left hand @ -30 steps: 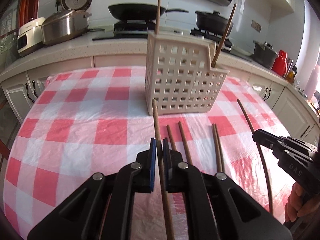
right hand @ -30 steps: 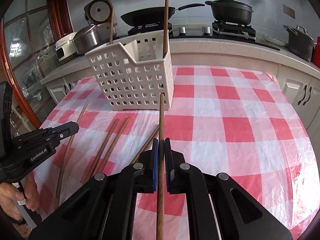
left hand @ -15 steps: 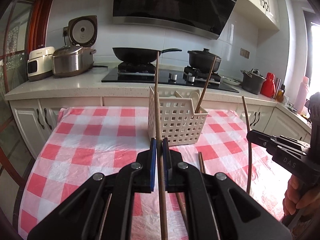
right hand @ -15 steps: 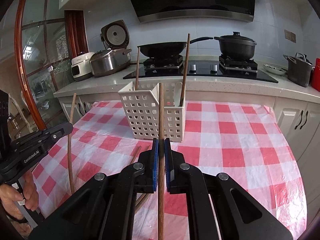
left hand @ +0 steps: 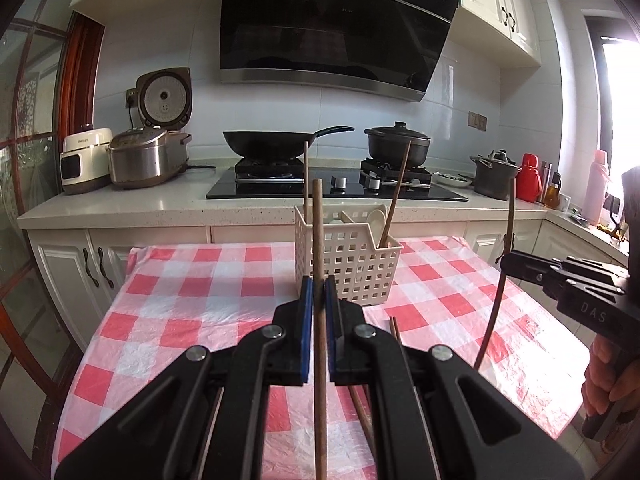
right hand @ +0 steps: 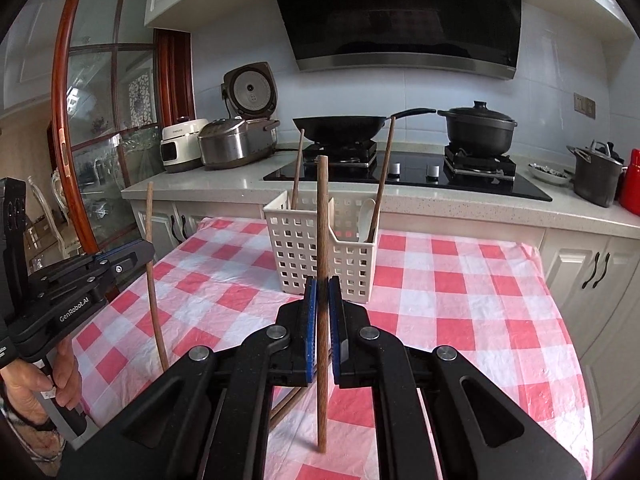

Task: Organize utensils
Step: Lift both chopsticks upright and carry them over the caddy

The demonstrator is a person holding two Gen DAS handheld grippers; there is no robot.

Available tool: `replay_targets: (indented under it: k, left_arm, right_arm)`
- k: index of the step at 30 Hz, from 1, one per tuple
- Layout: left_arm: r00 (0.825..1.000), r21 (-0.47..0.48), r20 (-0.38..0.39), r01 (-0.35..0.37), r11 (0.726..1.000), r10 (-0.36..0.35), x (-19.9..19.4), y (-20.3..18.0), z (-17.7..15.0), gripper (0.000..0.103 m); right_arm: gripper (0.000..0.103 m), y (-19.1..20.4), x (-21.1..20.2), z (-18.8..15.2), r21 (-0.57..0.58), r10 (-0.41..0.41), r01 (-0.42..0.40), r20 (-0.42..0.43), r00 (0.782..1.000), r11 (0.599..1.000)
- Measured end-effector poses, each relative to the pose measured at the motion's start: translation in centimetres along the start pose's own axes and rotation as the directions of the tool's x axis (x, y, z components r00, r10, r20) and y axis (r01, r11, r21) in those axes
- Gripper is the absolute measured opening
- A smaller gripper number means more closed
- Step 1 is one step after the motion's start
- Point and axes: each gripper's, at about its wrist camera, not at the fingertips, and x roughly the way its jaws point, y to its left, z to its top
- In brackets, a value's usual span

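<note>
Both grippers lifted chopsticks off tablecloth (left hand: 200,300); basket (left hand: 352,264) ahead.

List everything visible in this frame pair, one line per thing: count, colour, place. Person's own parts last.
Chopsticks: two held, two standing in the caddy, at least two lying on the table; brown wood.
Utensil caddy: one, white, perforated, mid-table.
Spoon: one, white, inside the caddy.
Tablecloth: one, red and white check.
Wok: one, black, left burner.
Lidded pot: one, black, right burner.
Rice cookers: three, one white, two silver-brown; counter left.
Range hood: one, black, above the stove.
Left gripper: black, blue pads, shut on a chopstick.
Right gripper: same, shut on a chopstick.
</note>
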Motion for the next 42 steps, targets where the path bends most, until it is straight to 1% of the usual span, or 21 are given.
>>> replay_targets:
  k: [5, 17, 35, 38, 42]
  left_arm:
    - [1.0, 0.017, 0.018, -0.006, 1.0, 0.006, -0.7, -0.5, -0.3, 0.006]
    - [0.999, 0.017, 0.036, -0.003, 1.0, 0.002, -2.1, -0.3, 0.0, 0.006]
    - [0.999, 0.016, 0.033, 0.002, 1.0, -0.002, -1.9, -0.2, 0.0, 0.006]
    - [0.999, 0.017, 0.036, 0.004, 1.0, -0.004, -1.9, -0.2, 0.2, 0.006]
    - [0.999, 0.018, 0.037, 0.024, 1.0, -0.025, -1.5, -0.3, 1.3, 0.006]
  right_arm:
    - [0.006, 0.3, -0.6, -0.3, -0.013, 0.003, -0.003, 0.005, 1.0, 1.0]
    - [0.006, 0.5, -1.4, -0.2, -0.016, 0.01, -0.009, 0.015, 1.0, 1.0]
    - [0.006, 0.6, -0.7, -0.2, -0.008, 0.009, -0.009, 0.01, 1.0, 1.0]
    - [0.006, 0.6, -0.5, 0.1, -0.013, 0.009, -0.009, 0.013, 1.0, 1.0]
    - [0.006, 0.5, -0.2, 1.5, -0.022, 0.007, -0.006, 0.03, 1.0, 1.0]
